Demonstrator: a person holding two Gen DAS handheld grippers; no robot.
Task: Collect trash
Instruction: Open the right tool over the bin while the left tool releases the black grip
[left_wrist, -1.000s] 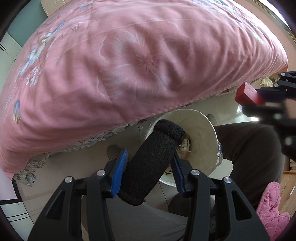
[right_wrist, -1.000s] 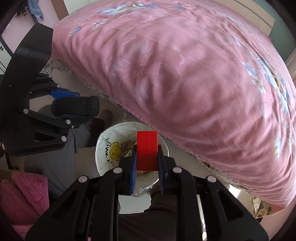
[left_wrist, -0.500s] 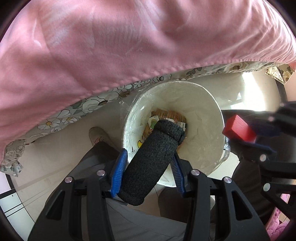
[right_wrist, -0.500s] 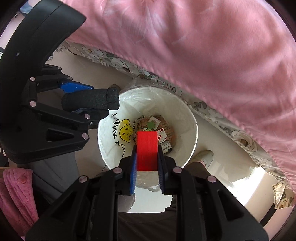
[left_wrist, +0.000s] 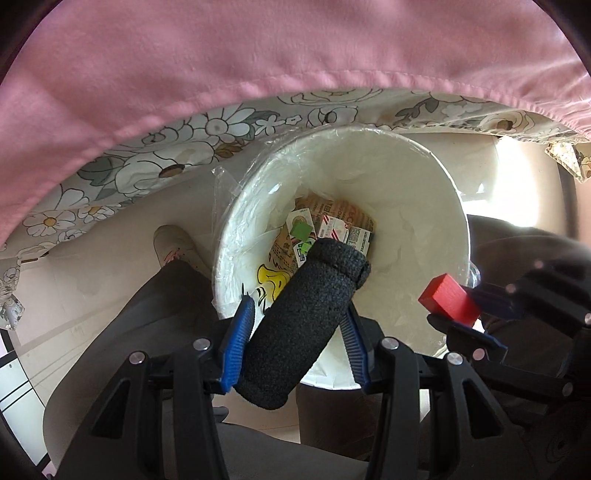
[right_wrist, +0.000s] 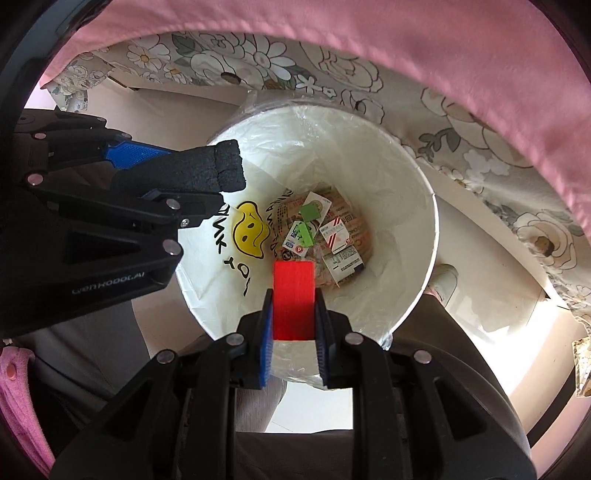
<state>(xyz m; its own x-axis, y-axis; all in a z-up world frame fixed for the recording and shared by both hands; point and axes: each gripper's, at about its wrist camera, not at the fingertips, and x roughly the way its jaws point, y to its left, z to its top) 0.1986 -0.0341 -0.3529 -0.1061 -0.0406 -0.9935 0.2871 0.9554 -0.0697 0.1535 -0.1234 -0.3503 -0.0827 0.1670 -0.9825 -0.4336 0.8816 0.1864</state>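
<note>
A white trash bin (left_wrist: 436, 173) lined with a clear bag stands on the floor by the bed; it also shows in the right wrist view (right_wrist: 413, 173). Paper wrappers and green scraps (right_wrist: 321, 229) lie at its bottom. My left gripper (left_wrist: 295, 317) is shut on a black foam cylinder (left_wrist: 306, 325), held over the bin's near rim; the cylinder also shows in the right wrist view (right_wrist: 192, 173). My right gripper (right_wrist: 293, 306) is shut on a red block (right_wrist: 293, 299) above the bin's opening; the block also shows in the left wrist view (left_wrist: 448, 301).
A pink bedspread (left_wrist: 258, 55) with a floral skirt (right_wrist: 258, 62) hangs over just behind the bin. The person's grey-trousered legs (left_wrist: 162, 302) and shoes (right_wrist: 443, 284) flank the bin. A pink slipper (right_wrist: 18, 387) sits at lower left.
Both grippers have tipped down and moved in over the bin, so its inside now fills the views. Each still holds its object.
</note>
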